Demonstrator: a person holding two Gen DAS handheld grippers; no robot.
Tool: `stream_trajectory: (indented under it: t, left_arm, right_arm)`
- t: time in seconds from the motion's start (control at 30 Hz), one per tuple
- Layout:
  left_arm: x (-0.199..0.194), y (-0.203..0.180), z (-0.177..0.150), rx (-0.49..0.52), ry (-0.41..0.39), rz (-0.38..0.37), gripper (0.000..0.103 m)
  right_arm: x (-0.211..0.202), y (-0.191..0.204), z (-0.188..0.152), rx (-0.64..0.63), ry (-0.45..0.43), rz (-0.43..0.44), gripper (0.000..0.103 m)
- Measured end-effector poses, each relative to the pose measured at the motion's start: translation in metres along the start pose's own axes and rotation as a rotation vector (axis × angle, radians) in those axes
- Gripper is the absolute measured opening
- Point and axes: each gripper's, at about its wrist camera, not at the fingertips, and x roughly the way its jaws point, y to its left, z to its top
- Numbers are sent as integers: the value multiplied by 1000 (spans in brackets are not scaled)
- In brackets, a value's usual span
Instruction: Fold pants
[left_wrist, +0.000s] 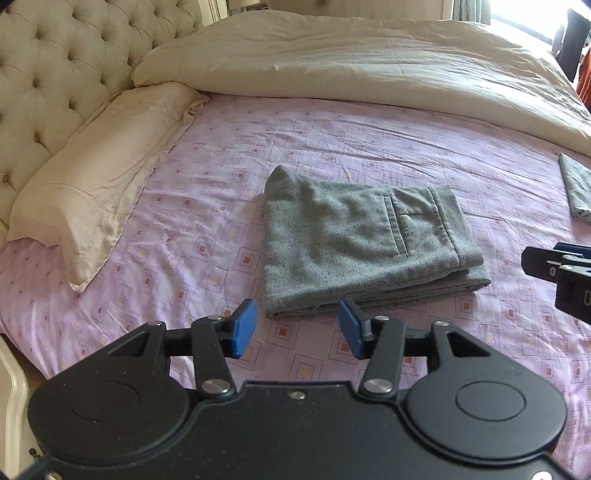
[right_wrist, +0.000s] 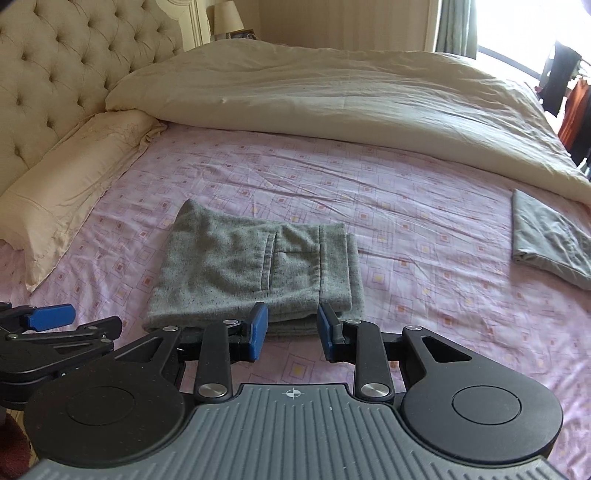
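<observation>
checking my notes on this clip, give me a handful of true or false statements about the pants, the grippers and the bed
1. The grey pants lie folded into a compact stack on the pink sheet. True.
2. The left gripper is clamped on the pants. False: its jaws are apart and hold nothing.
3. The right gripper is open, just short of the near edge of the pants. True.
4. A second folded grey cloth lies to the right of the pants. True.
5. The cream duvet covers the pants. False: it is bunched at the far side of the bed.
6. The pillow rests on the pants. False: it lies apart, by the headboard.
</observation>
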Motion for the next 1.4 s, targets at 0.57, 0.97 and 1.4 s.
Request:
stream_trajectory:
  t: [0.57, 0.97, 1.4]
  left_arm:
    - [-21, -14, -1, 6, -30, 8, 75]
    - [-19, -13, -1, 13, -5, -17, 75]
    - [-13, -8, 1, 2, 3, -14, 75]
  right_arm:
    - [-12, -11, -6, 42, -12, 8, 29]
    - [-11, -4, -4, 51, -13, 11, 29]
    - [-6, 0, -3, 69, 1, 14, 29]
